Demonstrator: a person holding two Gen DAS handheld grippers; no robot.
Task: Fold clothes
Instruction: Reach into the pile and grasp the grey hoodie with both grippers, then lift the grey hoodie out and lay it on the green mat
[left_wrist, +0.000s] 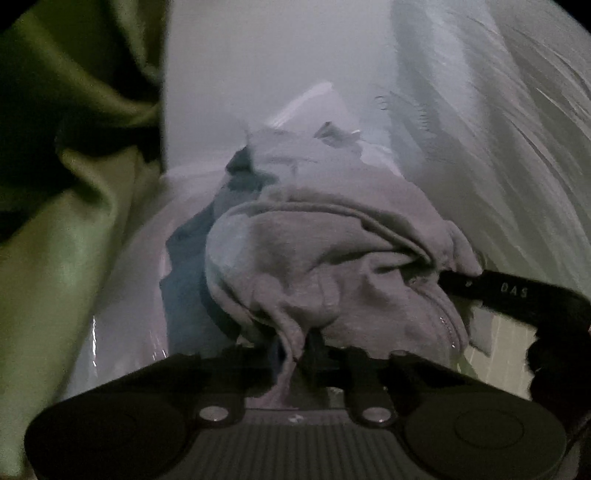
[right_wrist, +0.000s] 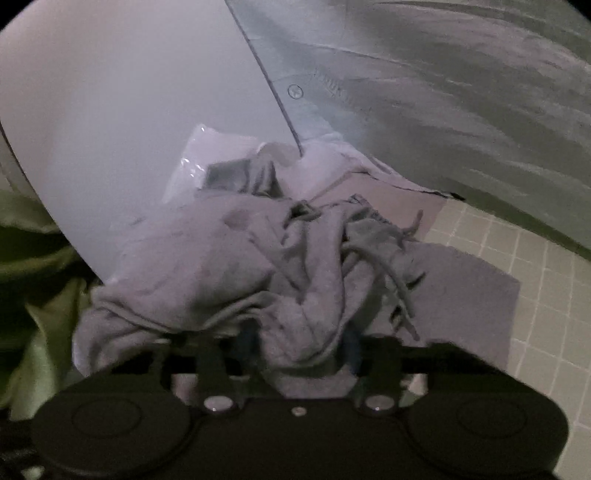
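My left gripper (left_wrist: 312, 339) is pinched on a fold of the grey sweater (left_wrist: 314, 258). The cloth bunches up right where the fingers meet, and they are almost together. The sweater hangs in a crumpled heap in front of me, over the edge of a white table (left_wrist: 258, 74).

My left camera shows things the other one misses. I see the black finger of my right gripper (left_wrist: 491, 290) poking in from the right side, with cloth wrapped around its tip. I also see something dark blue (left_wrist: 184, 273) tucked under the grey cloth on the left. I cannot tell what it is. A green cloth (left_wrist: 74, 184) fills the whole left side there.

My right gripper (right_wrist: 299, 350) also has grey cloth squeezed between its fingers. The fingers stand close, with a thick fold packed in between them.

My right camera shows more of the sweater (right_wrist: 221, 266) spread out. I can see its grey drawstring (right_wrist: 399, 288) dangling loose down the front. A flat grey part of it reaches to the right. Below that is a tiled floor (right_wrist: 535, 314), which barely shows in the left view. A clear plastic bag (right_wrist: 199, 158) lies on the table (right_wrist: 110, 110) behind the sweater. A shiny grey sheet (right_wrist: 443, 92) covers the top right. The green cloth (right_wrist: 44, 295) only peeks in at the left edge here.
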